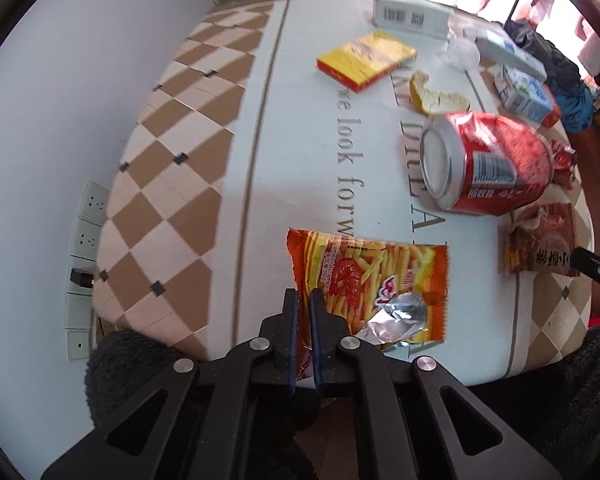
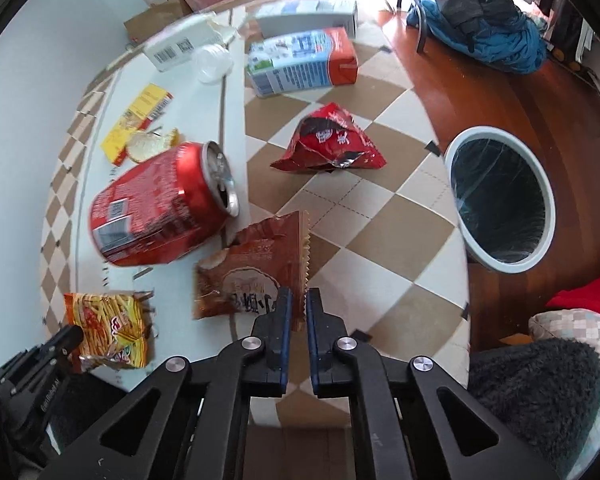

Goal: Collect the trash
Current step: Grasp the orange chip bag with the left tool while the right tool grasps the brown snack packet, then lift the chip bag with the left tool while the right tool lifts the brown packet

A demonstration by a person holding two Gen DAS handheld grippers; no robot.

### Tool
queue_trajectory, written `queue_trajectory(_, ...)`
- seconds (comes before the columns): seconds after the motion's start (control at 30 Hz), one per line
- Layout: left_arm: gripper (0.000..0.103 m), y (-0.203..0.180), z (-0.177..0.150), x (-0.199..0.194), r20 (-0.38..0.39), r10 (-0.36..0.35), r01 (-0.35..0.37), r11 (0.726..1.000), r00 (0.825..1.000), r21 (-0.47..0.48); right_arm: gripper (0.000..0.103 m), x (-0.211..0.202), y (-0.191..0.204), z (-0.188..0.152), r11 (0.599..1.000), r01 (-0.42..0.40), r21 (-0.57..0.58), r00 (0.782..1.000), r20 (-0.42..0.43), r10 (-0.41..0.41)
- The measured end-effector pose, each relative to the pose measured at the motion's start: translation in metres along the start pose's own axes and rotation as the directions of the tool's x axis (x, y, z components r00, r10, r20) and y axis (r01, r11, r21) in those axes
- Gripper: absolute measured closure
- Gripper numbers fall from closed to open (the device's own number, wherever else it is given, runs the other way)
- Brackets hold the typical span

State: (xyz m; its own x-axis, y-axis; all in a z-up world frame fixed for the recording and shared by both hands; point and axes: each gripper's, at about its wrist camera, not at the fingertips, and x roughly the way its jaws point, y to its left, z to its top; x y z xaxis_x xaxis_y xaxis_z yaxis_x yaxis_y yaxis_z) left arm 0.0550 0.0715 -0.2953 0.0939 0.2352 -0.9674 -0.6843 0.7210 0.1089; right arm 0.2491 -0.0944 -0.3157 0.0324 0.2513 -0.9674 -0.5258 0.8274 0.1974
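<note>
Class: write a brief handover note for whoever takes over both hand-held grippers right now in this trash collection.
Left hand-held gripper: shut on the orange fries packet.
Right hand-held gripper: shut on the brown snack wrapper.
Bin: on the floor beside the table, nothing visible inside.
Done: two pieces gripped, none binned.
Left on table: red can, red wrapper, milk carton, yellow box, bread piece.

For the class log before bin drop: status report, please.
Left claw shut on orange fries snack packet. Right claw shut on brown snack wrapper. White-rimmed bin open; dented red can beside.
</note>
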Motion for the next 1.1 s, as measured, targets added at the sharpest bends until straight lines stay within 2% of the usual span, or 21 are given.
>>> queue_trajectory(0.1, 0.100, 0.012, -0.005, -0.022, 0.040, 0.001, 0.000, 1.000, 0.999, -0.016, 0.097, -0.018, -0.001, -0.006, 1.000, -0.013, -0.001, 0.999, 0.031, 0.013)
queue_trajectory(0.3, 0.100, 0.008, 0.008, -0.054, 0.129, 0.016, -0.012, 1.000, 0.992, -0.029, 0.097, -0.053, -0.005, -0.014, 1.000, -0.016, -0.013, 0.996, 0.091, 0.017)
queue_trajectory(0.5, 0.100, 0.002, 0.021, -0.088, 0.208, 0.000, 0.004, 1.000, 0.978, -0.021, 0.098, -0.083, -0.017, -0.017, 0.999, -0.033, -0.006, 0.990, 0.139, 0.034)
queue_trajectory(0.67, 0.100, -0.017, 0.030, -0.113, 0.264, -0.013, 0.008, 1.000, 0.964, 0.019, 0.098, -0.107, -0.033, -0.015, 0.995, -0.100, 0.022, 0.980, 0.178, 0.094)
queue_trajectory(0.73, 0.100, -0.025, 0.032, -0.115, 0.279, 0.005, -0.016, 0.999, 0.960, 0.037, 0.096, -0.103, -0.034, -0.012, 0.990, -0.142, 0.018, 0.980, 0.147, 0.138)
queue_trajectory(0.77, 0.100, -0.028, 0.034, -0.111, 0.278, 0.012, -0.025, 0.999, 0.960, 0.043, 0.094, -0.097, -0.037, -0.009, 0.984, -0.171, 0.042, 0.978, 0.124, 0.165)
queue_trajectory(0.8, 0.100, -0.030, 0.035, -0.104, 0.269, 0.017, -0.030, 0.999, 0.963, 0.043, 0.081, -0.088, -0.039, -0.007, 0.981, -0.182, 0.062, 0.980, 0.098, 0.176)
queue_trajectory(0.83, 0.100, -0.033, 0.036, -0.097, 0.253, 0.024, -0.037, 0.998, 0.967, 0.044, 0.056, -0.078, -0.039, -0.005, 0.982, -0.171, 0.077, 0.984, 0.071, 0.165)
queue_trajectory(0.87, 0.100, -0.034, 0.036, -0.085, 0.236, 0.034, -0.045, 0.998, 0.971, 0.045, 0.048, -0.065, -0.043, -0.002, 0.981, -0.160, 0.107, 0.987, 0.040, 0.157)
queue_trajectory(1.0, 0.100, -0.041, 0.035, -0.044, 0.158, 0.075, -0.082, 0.996, 0.985, 0.039, 0.045, -0.020, -0.055, -0.003, 0.966, -0.167, 0.196, 0.983, -0.045, 0.179)
queue_trajectory(1.1, 0.100, -0.041, 0.033, -0.017, 0.090, 0.063, -0.065, 0.998, 0.994, 0.021, 0.046, 0.006, -0.061, -0.004, 0.956, -0.151, 0.251, 0.980, -0.087, 0.178)
